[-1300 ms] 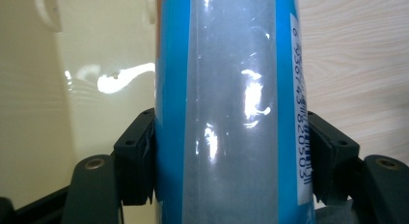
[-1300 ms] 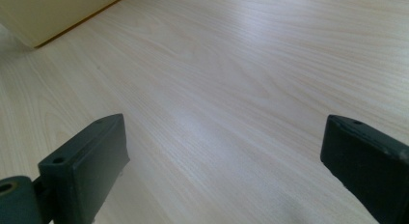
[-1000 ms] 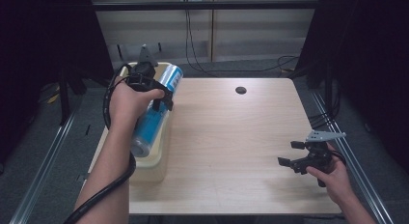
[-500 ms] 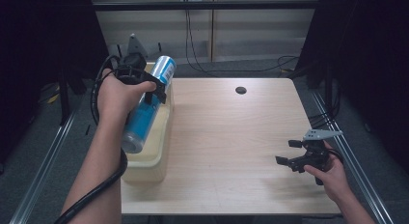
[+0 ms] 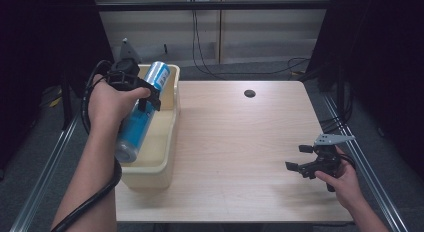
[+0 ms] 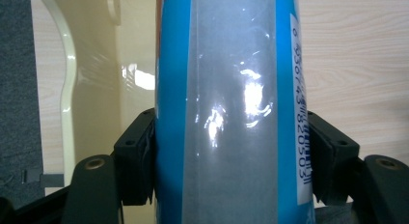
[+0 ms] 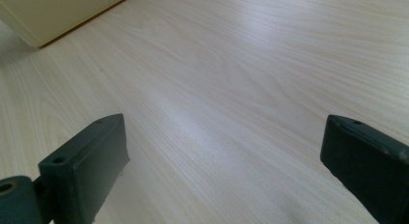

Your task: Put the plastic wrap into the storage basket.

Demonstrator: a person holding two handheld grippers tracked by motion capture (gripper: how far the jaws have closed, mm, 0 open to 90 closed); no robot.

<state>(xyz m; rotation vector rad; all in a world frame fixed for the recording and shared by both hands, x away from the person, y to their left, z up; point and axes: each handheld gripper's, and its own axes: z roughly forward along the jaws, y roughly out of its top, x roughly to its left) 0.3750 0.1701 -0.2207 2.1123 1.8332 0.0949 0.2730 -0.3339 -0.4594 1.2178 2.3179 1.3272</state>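
Left gripper (image 5: 145,94), jaws clamped on tall blue cylindrical can (image 5: 140,114), has lifted it toward 12 o'clock above cream plastic bin (image 5: 167,142); right gripper (image 5: 307,162) jaws apart, idle.

— What are the two tools made of?

— Both are black. The left gripper (image 5: 131,82) has blocky black jaws with square pads, and in its own view each jaw shows a round brass-coloured screw socket low down and small screw holes in the pad mount. A grey pointed plate stands on its top.

— And the cable?

— A thick black cable (image 5: 95,192) loops from it and trails along the bare forearm, which has no sleeve.

— The other one?

— The right gripper (image 5: 305,162) is black too, with a light grey three-cornered plate (image 5: 332,139) dotted with small holes. Its jaws are matte, flat-faced blocks with rounded corners.
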